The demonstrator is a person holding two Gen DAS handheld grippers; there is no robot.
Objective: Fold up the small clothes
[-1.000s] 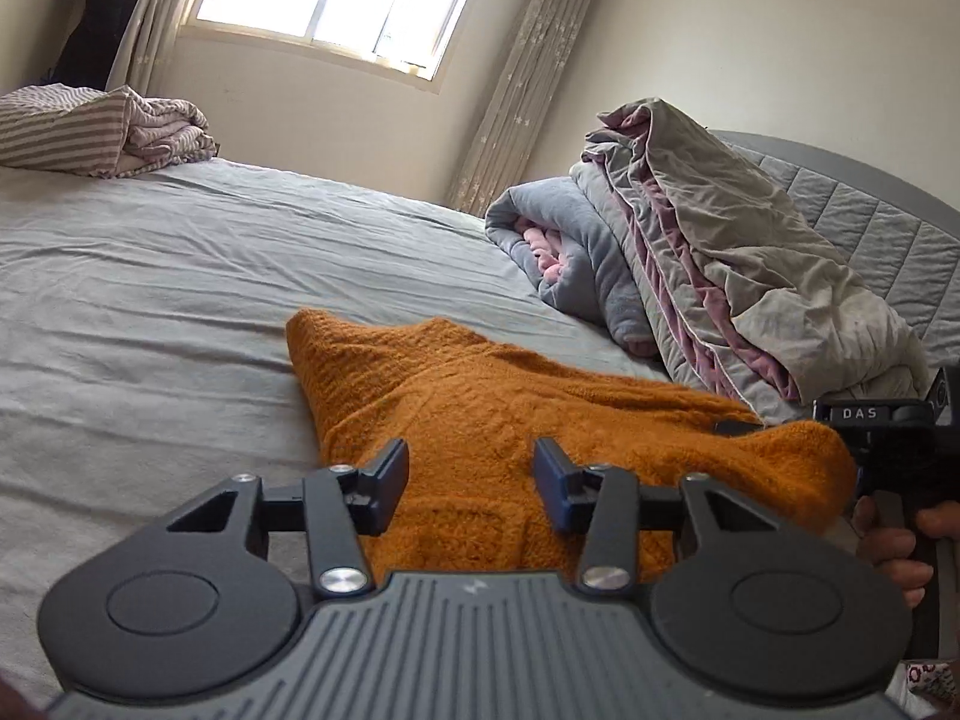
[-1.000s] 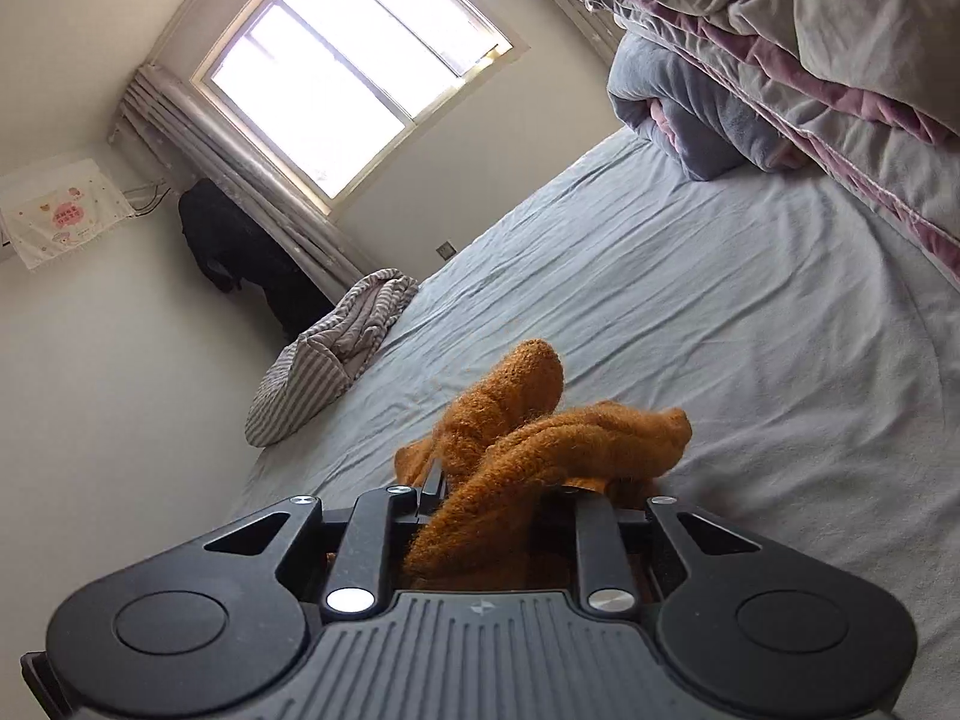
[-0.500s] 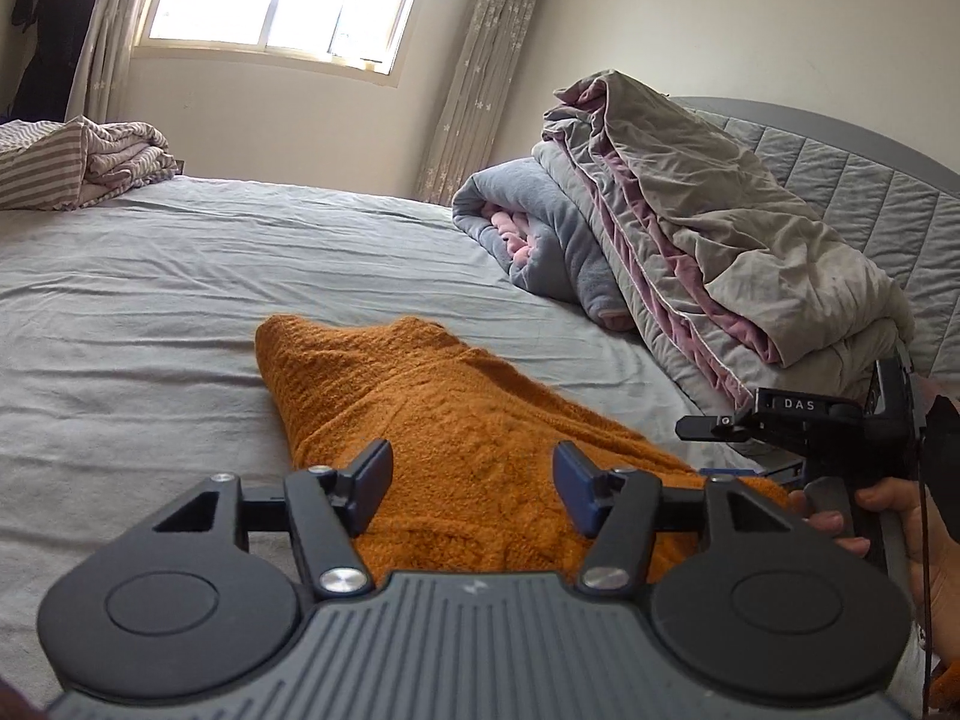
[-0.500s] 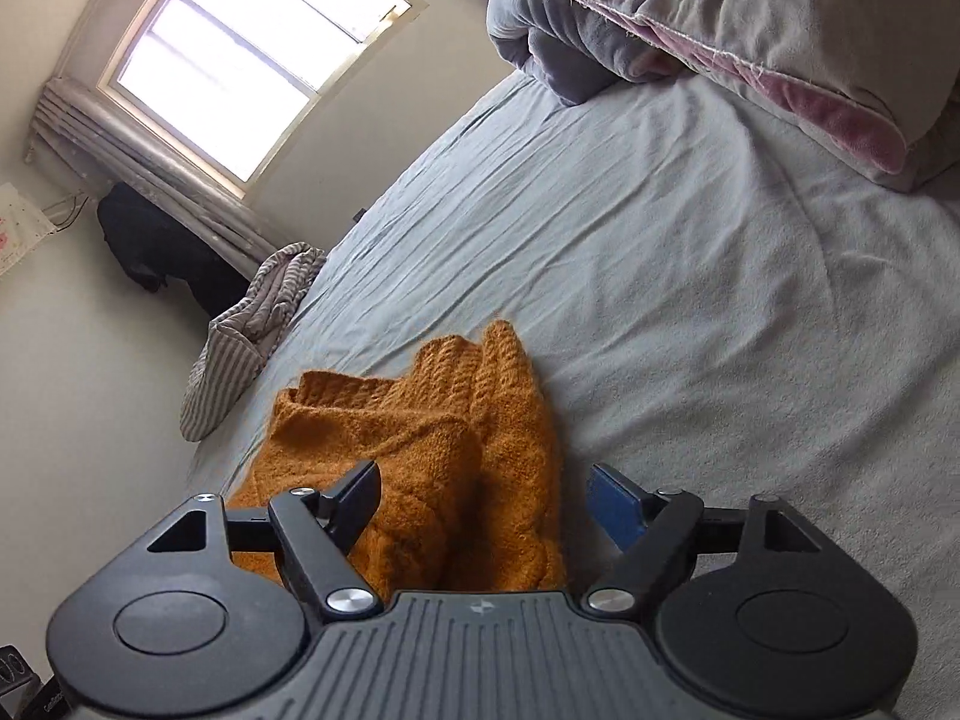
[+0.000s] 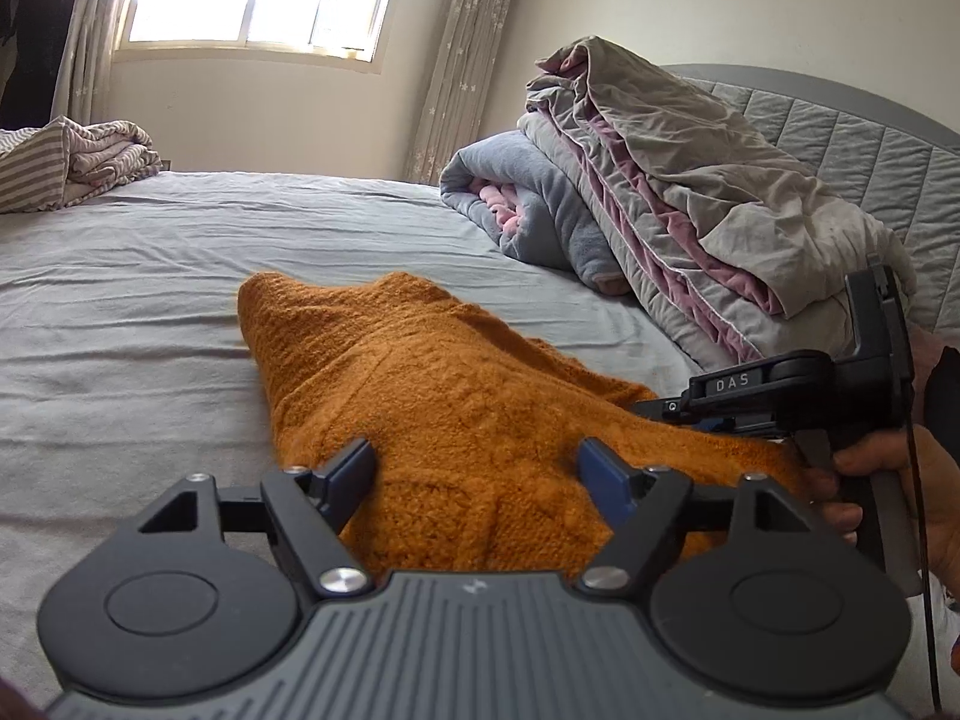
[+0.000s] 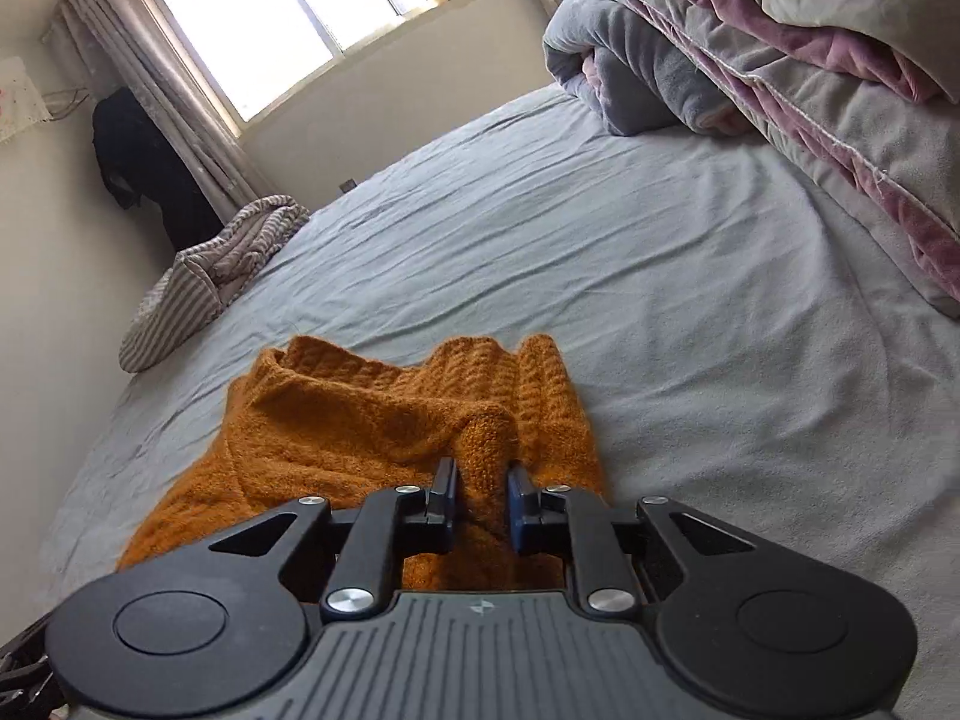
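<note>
An orange knitted sweater [image 5: 420, 372] lies spread on the grey bed sheet [image 5: 120, 300]. My left gripper [image 5: 475, 453] hovers low over its near part. Its jaws are opening wide, the knit lies beneath them and the pads do not press on it. In the right wrist view the sweater [image 6: 360, 414] shows folded layers. My right gripper [image 6: 481, 471] is closing, and its blue pads pinch a raised fold of the knit. A person's hand [image 5: 870, 468] holds that gripper's handle at the right edge of the left wrist view.
Piled grey and pink quilts [image 5: 690, 192] lean against the padded headboard [image 5: 840, 132] on the right. A striped blanket [image 5: 60, 162] sits at the bed's far left corner. Dark clothing [image 6: 138, 150] hangs by the curtain beside the window.
My left jaws have spread wider. My right gripper let go of a bunched part of the sweater, dropped lower, and has closed on a fold of it. The sweater lies flatter.
</note>
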